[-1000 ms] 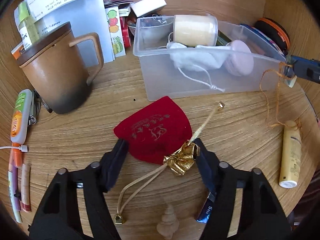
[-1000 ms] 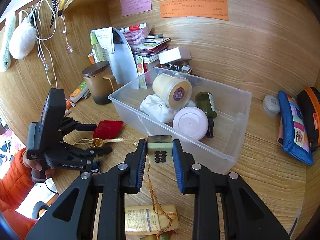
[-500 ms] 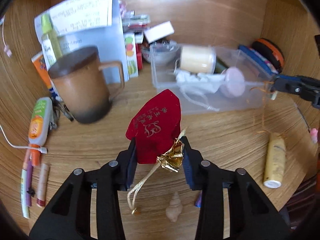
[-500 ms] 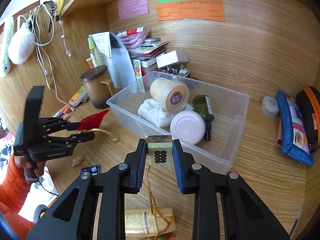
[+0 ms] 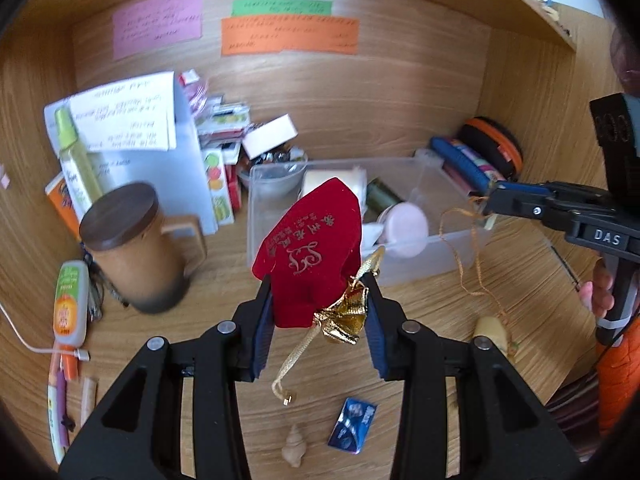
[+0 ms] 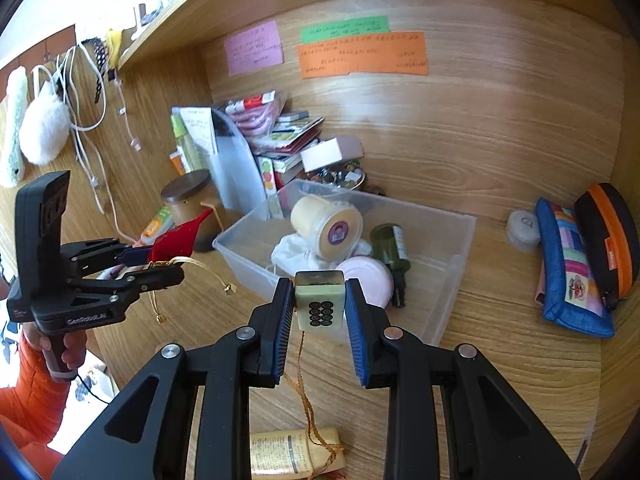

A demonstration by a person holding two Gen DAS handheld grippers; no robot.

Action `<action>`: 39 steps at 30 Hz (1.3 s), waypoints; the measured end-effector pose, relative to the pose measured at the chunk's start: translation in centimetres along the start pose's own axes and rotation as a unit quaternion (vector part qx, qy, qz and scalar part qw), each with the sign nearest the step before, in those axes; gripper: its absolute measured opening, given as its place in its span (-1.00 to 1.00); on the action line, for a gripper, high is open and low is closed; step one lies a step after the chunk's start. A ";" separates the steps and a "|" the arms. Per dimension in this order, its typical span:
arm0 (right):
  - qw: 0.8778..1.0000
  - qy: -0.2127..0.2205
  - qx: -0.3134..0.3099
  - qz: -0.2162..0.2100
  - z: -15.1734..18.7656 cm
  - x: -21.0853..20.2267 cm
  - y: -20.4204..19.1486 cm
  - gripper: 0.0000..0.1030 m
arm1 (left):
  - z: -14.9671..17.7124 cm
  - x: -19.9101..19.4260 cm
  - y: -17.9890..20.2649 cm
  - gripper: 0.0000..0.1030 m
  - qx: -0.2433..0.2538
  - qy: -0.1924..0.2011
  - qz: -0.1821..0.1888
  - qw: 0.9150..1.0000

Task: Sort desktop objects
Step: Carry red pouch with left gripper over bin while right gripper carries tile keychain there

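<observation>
Item 1, nearest: left gripper (image 5: 320,312), jaws pinching the red velvet pouch (image 5: 312,252) low down beside its gold gathered neck (image 5: 346,316), pouch standing up off the desk (image 5: 440,312). Gold cords (image 5: 294,354) are dangling free below; risk: a cord end is snagging on the small shell (image 5: 294,446) or blue packet (image 5: 352,424) beneath, or the soft velvet is sliding out of the pads.

Item 2: right gripper (image 6: 319,304), jaws pressed onto the green mahjong-tile charm (image 6: 319,300). Its orange cord (image 6: 308,404) is trailing down onto the cream tube (image 6: 292,456), possibly looped around it, the tangle being hard to read; risk: the tube is being dragged along.

Item 3, farther: clear bin (image 6: 452,268), already holding a cream jar (image 6: 326,226), pink lid (image 6: 370,280), dark bottle (image 6: 390,246); risk: both tools are converging here and colliding
</observation>
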State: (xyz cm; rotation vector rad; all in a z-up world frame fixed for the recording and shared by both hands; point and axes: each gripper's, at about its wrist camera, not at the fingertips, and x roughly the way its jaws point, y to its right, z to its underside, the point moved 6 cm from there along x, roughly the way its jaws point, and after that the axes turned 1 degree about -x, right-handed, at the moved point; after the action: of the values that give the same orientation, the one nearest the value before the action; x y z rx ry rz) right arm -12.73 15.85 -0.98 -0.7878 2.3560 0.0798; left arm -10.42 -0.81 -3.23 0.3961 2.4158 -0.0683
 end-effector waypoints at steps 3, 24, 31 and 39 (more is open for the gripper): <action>1.000 0.005 0.010 -0.001 -0.5 -0.2 0.6 -0.54 | -0.9 -0.4 0.4 -0.22 0.001 0.009 0.006 1.000; 1.000 0.000 0.029 0.009 -1.4 1.7 3.4 -0.54 | -6.0 1.7 -0.4 -0.22 0.003 0.029 0.016 0.999; 0.999 -0.011 0.030 0.012 -1.4 2.9 4.3 -0.54 | -6.6 4.1 0.0 -0.22 0.010 0.015 0.023 1.000; 0.999 -0.022 0.039 0.011 -1.3 5.0 5.5 -0.54 | -6.5 7.5 -0.8 -0.21 0.003 -0.014 0.014 1.000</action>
State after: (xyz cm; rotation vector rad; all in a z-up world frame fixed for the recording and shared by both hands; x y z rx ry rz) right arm -19.58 17.40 -3.67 -0.7155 2.3125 0.0141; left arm -20.17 1.40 -3.10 0.4275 2.3816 -0.0675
